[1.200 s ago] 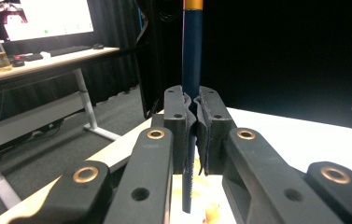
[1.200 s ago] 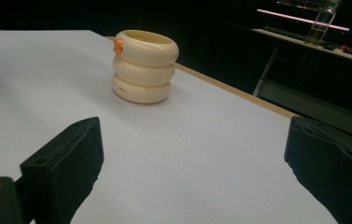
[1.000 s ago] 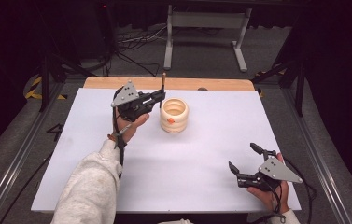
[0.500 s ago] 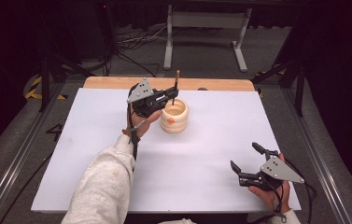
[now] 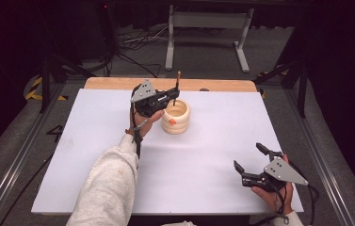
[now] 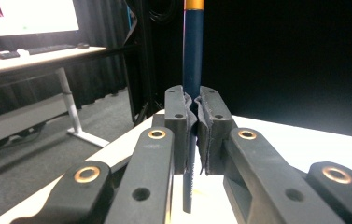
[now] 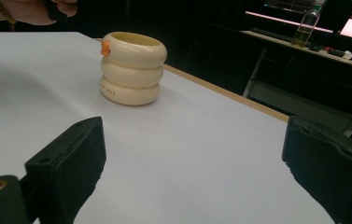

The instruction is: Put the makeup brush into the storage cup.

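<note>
High view: your left claw (image 5: 174,95) sits at the far side of the white table (image 5: 71,155), clamped on a dark pencil (image 5: 177,87) that stands upright, its lower end over the open mouth of the cream ribbed holder (image 5: 175,117); whether the tip touches the inside, cannot tell. The holder stands upright near the far middle of the table, with a small orange tab (image 5: 172,122) on its near side. Your left hand (image 5: 145,123) is just beside the holder, grey sleeve (image 5: 107,188) coming in from the bottom. Your right claw (image 5: 249,157) is at the near right corner, well apart from the holder, jaws spread, nothing between them. Left gripper view: the 2 jaws are pressed together on the pencil (image 6: 192,56), dark blue shaft with an orange band (image 6: 193,4) at the top, lower end hanging below the pads (image 6: 184,126) over the table. Right gripper view: jaws wide apart at the bottom corners, bare table between them; the holder (image 7: 131,70) stands farther off at upper left, 3 stacked rings, orange tab (image 7: 105,48) on the top ring, and your left hand (image 7: 33,10) shows just above it.
</note>
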